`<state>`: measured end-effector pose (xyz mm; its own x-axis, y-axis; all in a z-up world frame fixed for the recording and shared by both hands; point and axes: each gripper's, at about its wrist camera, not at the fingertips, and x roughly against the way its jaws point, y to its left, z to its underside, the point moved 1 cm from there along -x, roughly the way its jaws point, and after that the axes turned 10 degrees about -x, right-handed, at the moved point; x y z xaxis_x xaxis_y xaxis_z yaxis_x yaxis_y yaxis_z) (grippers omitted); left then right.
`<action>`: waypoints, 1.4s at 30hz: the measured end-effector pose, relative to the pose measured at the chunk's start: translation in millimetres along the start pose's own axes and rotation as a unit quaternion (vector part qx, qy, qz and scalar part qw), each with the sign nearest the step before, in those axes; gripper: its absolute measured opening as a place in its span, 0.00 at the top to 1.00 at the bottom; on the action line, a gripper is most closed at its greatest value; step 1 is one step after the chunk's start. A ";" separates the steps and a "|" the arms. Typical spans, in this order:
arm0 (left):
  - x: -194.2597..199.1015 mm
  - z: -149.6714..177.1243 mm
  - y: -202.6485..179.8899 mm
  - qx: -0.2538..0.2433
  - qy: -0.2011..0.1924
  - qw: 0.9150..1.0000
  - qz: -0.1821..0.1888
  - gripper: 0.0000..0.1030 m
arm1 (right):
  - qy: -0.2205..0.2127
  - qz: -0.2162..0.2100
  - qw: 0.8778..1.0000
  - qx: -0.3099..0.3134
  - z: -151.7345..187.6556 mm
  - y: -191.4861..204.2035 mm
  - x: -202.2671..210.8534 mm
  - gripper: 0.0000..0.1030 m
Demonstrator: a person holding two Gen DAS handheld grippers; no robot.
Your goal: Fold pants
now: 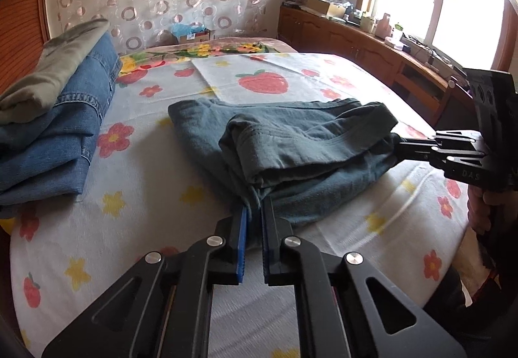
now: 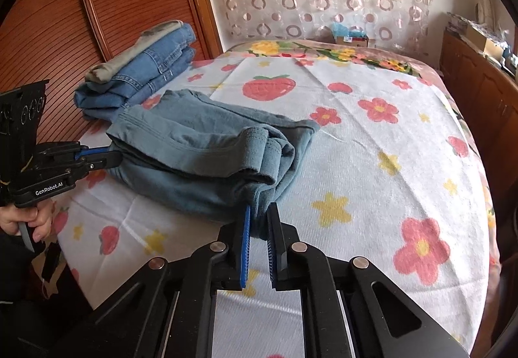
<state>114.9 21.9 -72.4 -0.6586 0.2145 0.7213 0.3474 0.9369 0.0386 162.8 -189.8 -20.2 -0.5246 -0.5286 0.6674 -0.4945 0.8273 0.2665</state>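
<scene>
Teal pants (image 1: 291, 144) pinched by left tongs (image 1: 255, 212) and right tongs (image 2: 259, 212).

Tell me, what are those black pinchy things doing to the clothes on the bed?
A person is folding teal pants on the flowery bedsheet with two hand-held grippers. The left gripper and the right gripper have each pinched shut on the near edge of the half-folded pants, one at each end. A stack of folded jeans sits off to the side.
</scene>
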 end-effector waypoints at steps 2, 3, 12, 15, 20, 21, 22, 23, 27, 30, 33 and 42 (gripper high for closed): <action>3.8 2.0 -3.6 -0.002 -0.002 1.000 0.007 0.91 | -0.001 -0.002 1.000 -0.001 4.7 -0.8 4.0 0.91; 6.2 3.8 -6.6 -0.004 -0.003 1.000 0.010 0.91 | 0.000 -0.002 1.000 -0.002 6.7 -1.3 6.4 0.91; 20.5 21.9 -27.6 -0.014 -0.002 1.000 0.022 0.91 | 0.000 -0.018 1.000 -0.015 25.4 -7.4 35.0 0.91; 24.5 23.3 -32.3 -0.018 -0.001 1.000 0.016 0.91 | -0.003 -0.020 1.000 -0.014 29.7 -5.6 44.1 0.91; 22.7 19.2 -37.3 -0.032 0.006 0.999 -0.005 0.87 | -0.013 -0.014 1.000 -0.012 26.8 -1.1 47.9 0.91; 21.1 17.6 -36.5 -0.032 0.008 0.999 -0.005 0.86 | -0.013 -0.012 1.000 -0.009 26.1 0.0 47.9 0.91; 20.7 16.7 -35.9 -0.032 0.009 0.999 -0.006 0.85 | -0.011 -0.010 1.000 -0.005 27.0 2.3 46.8 0.91; 20.3 15.6 -35.0 -0.033 0.010 0.999 -0.005 0.84 | -0.009 -0.006 1.000 -0.001 27.6 3.8 46.2 0.91; 19.1 14.5 -32.8 -0.037 0.012 0.999 -0.010 0.64 | -0.004 0.014 1.000 0.008 30.6 6.3 45.9 0.86; 18.3 14.7 -32.5 -0.037 0.013 0.999 -0.008 0.59 | -0.007 0.019 1.000 0.009 29.4 6.2 48.5 0.79; 13.6 15.3 -34.0 -0.044 0.023 0.999 -0.013 0.59 | -0.010 0.019 1.000 0.013 29.4 5.3 51.4 0.73; -2.6 1.5 -28.6 -0.044 0.036 0.998 -0.014 0.59 | -0.002 0.020 0.999 0.026 26.2 6.9 43.3 0.65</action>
<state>105.7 -5.0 -76.4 -0.6206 0.1661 0.7663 0.3896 0.9134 0.1176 118.5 -212.0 -7.7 -0.5477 -0.4966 0.6734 -0.5090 0.8365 0.2029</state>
